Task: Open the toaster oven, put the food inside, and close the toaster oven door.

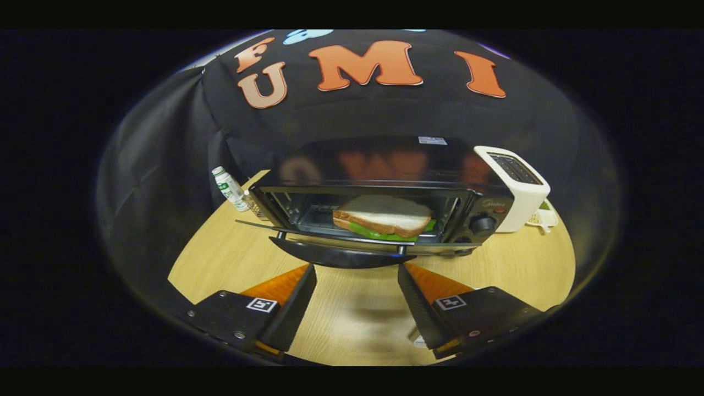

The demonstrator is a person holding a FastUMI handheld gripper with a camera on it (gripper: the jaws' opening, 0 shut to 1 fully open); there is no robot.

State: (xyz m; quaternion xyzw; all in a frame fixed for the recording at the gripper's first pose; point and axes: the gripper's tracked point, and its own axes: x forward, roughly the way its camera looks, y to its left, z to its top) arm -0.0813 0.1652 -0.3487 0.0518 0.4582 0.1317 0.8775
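Sandwich (382, 215) lies inside the toaster oven (385, 192), beyond the hand-held gripper (356, 275), whose fingers stand wide apart, empty. Door (335, 254) hangs open just ahead (stiff, hinged, probably light); push up under its front edge.

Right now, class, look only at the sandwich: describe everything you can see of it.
The sandwich has pale bread with a brown crust and a green leaf layer poking out along its lower edge. It lies flat inside the toaster oven, resting on the rack, with the door folded down in front. The gripper is open, its fingers short of the door and touching nothing.
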